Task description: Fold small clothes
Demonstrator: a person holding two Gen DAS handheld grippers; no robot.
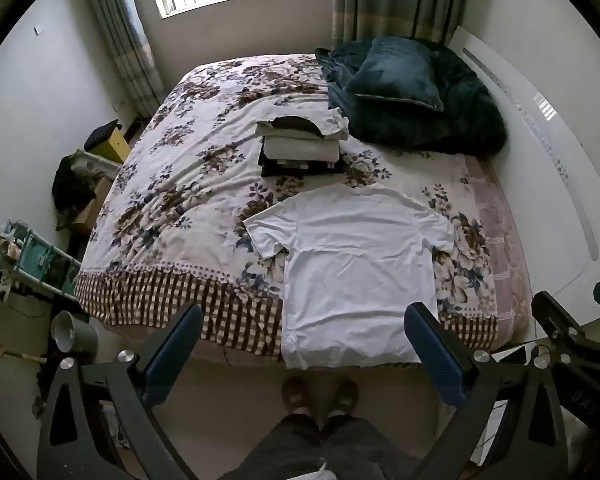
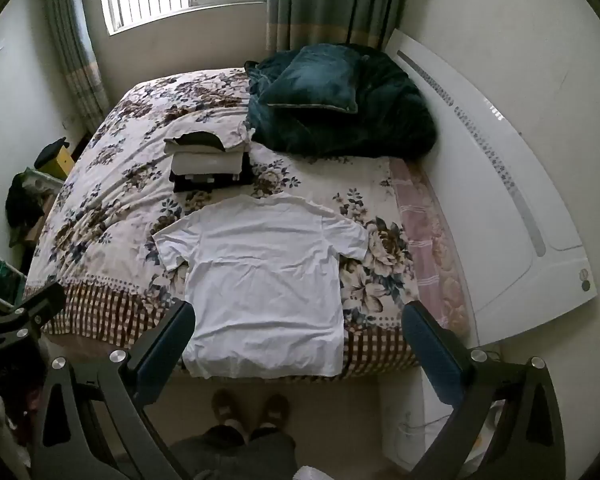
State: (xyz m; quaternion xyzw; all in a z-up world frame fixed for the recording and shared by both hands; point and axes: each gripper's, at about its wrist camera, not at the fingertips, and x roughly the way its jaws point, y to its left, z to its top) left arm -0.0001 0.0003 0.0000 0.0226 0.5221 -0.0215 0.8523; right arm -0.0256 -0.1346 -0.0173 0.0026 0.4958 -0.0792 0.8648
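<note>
Both the left gripper (image 1: 304,348) and the right gripper (image 2: 300,344) were held wide and empty above the bed's near edge. The white T-shirt (image 1: 356,264) lay flat, its hem overhanging; it could be dragged off. Open bedspread (image 1: 172,200) was left beside it, with the folded stack (image 1: 300,146) just beyond the collar.

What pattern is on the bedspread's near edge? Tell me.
Brown-and-white check on the bedspread; left wrist view shows it best.

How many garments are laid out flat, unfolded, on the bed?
1: the white T-shirt lies spread flat at the near edge of the bed, hem overhanging. Behind it sits a stack of folded clothes; its item count is unclear.
</note>
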